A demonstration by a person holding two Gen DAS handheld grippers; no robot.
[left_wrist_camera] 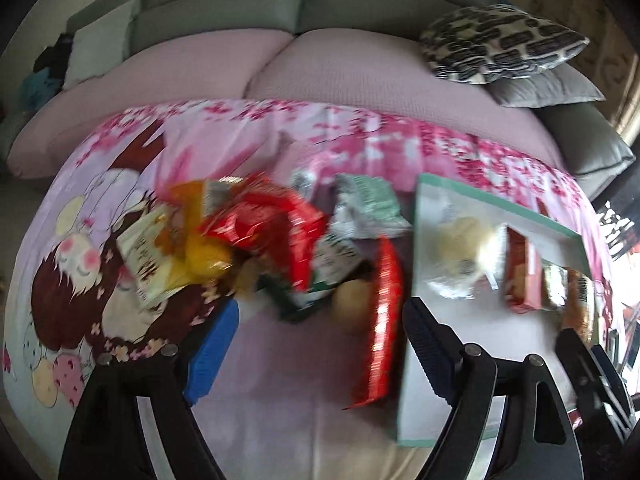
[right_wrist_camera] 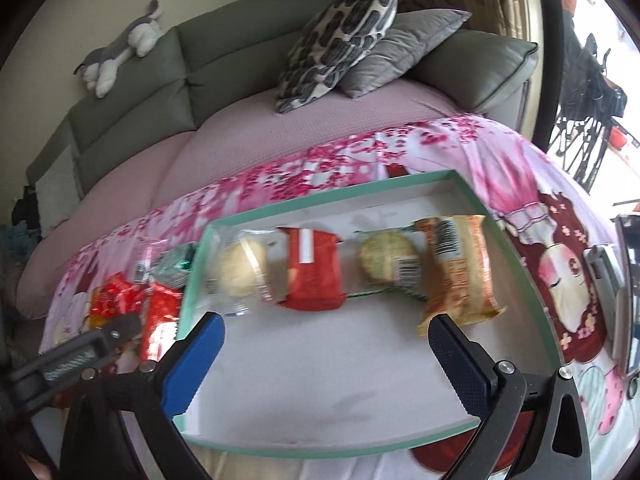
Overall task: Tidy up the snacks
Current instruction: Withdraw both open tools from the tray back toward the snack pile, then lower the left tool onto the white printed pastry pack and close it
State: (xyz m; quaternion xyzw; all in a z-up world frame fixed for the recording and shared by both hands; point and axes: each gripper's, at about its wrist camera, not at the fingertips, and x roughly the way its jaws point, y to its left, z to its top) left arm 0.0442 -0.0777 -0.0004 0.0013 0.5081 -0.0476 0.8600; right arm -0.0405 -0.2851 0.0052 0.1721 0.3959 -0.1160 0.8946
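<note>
A shallow white tray with a teal rim [right_wrist_camera: 516,240] lies on the pink blanket. In it stand a clear-wrapped pale bun [right_wrist_camera: 240,272], a red packet [right_wrist_camera: 314,272], a green-wrapped round cake [right_wrist_camera: 390,266] and an orange packet [right_wrist_camera: 460,272]. My right gripper [right_wrist_camera: 324,356] is open and empty above the tray's bare near half. In the left wrist view a loose pile of snacks [left_wrist_camera: 256,240] lies left of the tray [left_wrist_camera: 452,196], with a long red packet [left_wrist_camera: 382,320] at the tray's edge. My left gripper [left_wrist_camera: 316,344] is open and empty, just short of the pile.
A green sofa [right_wrist_camera: 132,100] with a patterned cushion [right_wrist_camera: 340,40] and grey cushion [right_wrist_camera: 404,48] stands behind the blanket. A plush toy [right_wrist_camera: 120,50] lies on the sofa back. The right gripper shows at the left wrist view's right edge [left_wrist_camera: 592,364].
</note>
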